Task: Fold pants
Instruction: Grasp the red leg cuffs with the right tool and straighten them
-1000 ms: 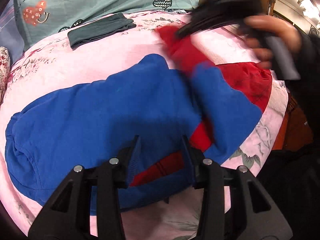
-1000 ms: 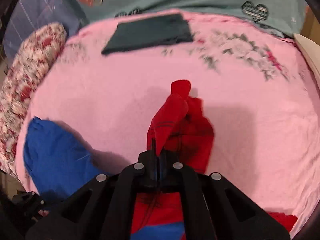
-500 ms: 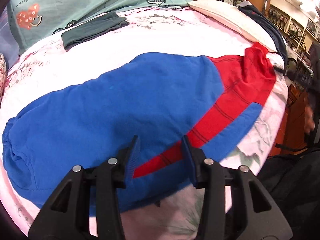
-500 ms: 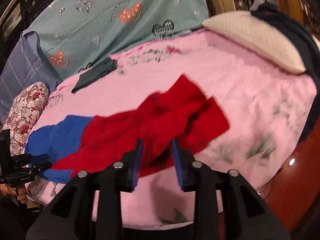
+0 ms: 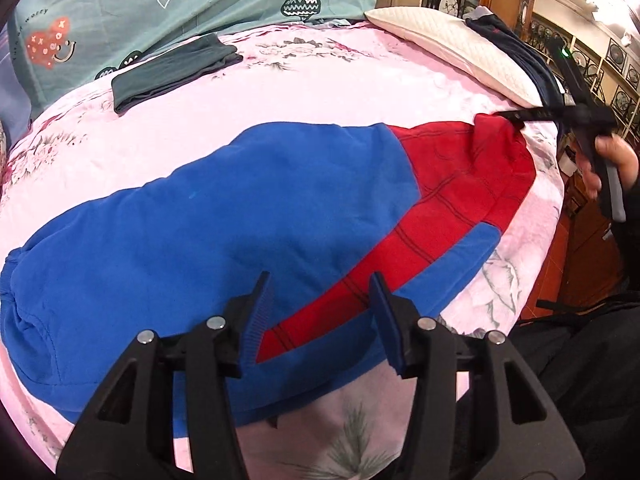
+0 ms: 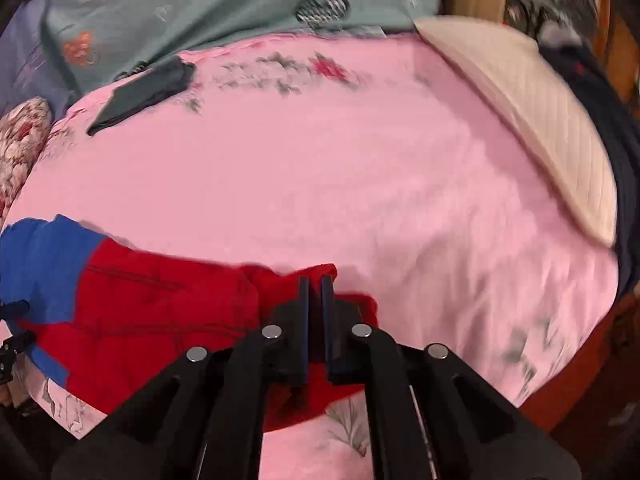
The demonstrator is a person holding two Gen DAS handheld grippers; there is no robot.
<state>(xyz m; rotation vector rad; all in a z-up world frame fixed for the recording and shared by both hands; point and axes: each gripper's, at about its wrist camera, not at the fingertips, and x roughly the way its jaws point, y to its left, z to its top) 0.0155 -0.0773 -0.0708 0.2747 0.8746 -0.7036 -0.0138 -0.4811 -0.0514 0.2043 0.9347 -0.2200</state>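
On the pink bed [image 5: 320,92], soft, floppy pants [image 5: 224,216] lie flat; right gripper [image 6: 315,292] pinches the red cuff, left gripper [image 5: 320,312] hovers wide; best lifted by edges.

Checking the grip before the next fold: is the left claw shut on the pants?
No, the left claw stands open above the pants, its fingers apart and holding nothing.

From the left wrist we look low and close along the left gripper [image 5: 320,316] across the pants [image 5: 200,240] toward the pillow [image 5: 452,52] at 1 o'clock. From the right wrist we look close over the right gripper [image 6: 315,292] at the red end. Both views share the pants, sheet [image 5: 320,92], pillow and folded garment [image 5: 172,68] at 11 o'clock.
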